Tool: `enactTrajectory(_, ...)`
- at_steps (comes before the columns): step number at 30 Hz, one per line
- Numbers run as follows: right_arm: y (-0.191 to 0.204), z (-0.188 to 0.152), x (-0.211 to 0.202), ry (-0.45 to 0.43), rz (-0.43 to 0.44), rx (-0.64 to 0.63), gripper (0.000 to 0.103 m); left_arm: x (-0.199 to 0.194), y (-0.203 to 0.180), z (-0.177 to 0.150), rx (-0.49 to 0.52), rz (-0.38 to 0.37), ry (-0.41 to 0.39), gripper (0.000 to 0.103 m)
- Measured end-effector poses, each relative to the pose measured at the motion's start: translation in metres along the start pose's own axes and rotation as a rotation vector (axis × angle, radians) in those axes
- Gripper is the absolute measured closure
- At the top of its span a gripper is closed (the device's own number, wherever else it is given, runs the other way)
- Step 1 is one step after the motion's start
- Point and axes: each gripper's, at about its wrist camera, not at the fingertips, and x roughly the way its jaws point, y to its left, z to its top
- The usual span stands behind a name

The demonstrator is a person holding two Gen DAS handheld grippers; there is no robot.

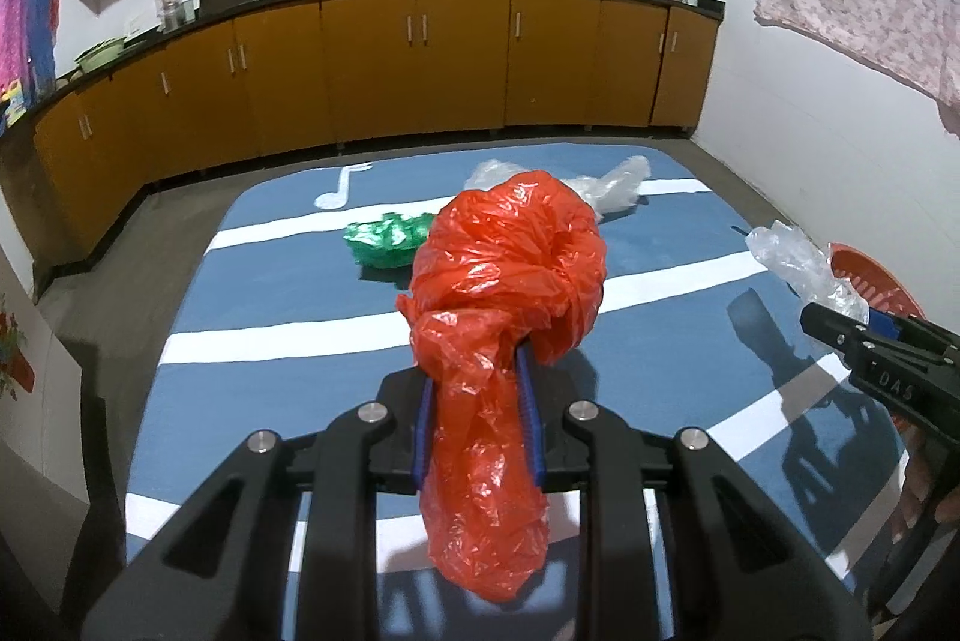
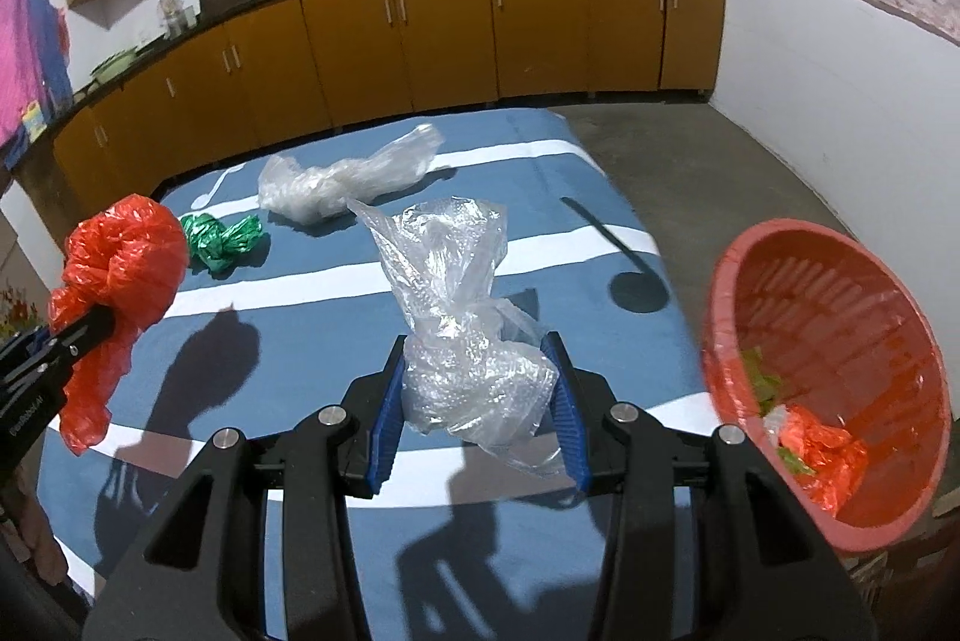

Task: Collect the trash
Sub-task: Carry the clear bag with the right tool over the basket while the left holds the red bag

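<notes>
- Red plastic bag [image 1: 504,293] — pinched tight between the left gripper [image 1: 477,401] fingers, held above the blue mat [image 1: 270,293].
- Clear plastic bag [image 2: 462,329] — clamped in the right gripper [image 2: 477,401], just beside the red basket [image 2: 840,293].
- 2 more bags lie on the mat: green bag [image 2: 222,239], clear bag [image 2: 342,179].

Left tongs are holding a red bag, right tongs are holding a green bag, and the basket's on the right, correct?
Not quite. The right tongs hold a clear bag, as the right wrist view shows; the green bag lies on the mat. The left tongs do hold the red bag, basket on the right.
</notes>
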Motion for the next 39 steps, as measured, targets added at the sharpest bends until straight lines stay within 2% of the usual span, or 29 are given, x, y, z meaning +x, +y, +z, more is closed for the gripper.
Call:
enactTrajectory(18,-0.046,-0.009,-0.034,-0.049,-0.045,0.07,0.059,0.0,-0.058,0.009,0.071,-0.058,-0.007,0.079)
enactTrajectory(27,-0.082,-0.019,-0.053,-0.073,-0.111,0.119,0.059,0.004,-0.093,0.01,0.102,-0.098,-0.007,0.079)
enactTrajectory(39,-0.143,-0.034,-0.069,-0.084,-0.211,0.216,0.059,0.01,-0.163,0.011,0.172,-0.192,-0.008,0.079)
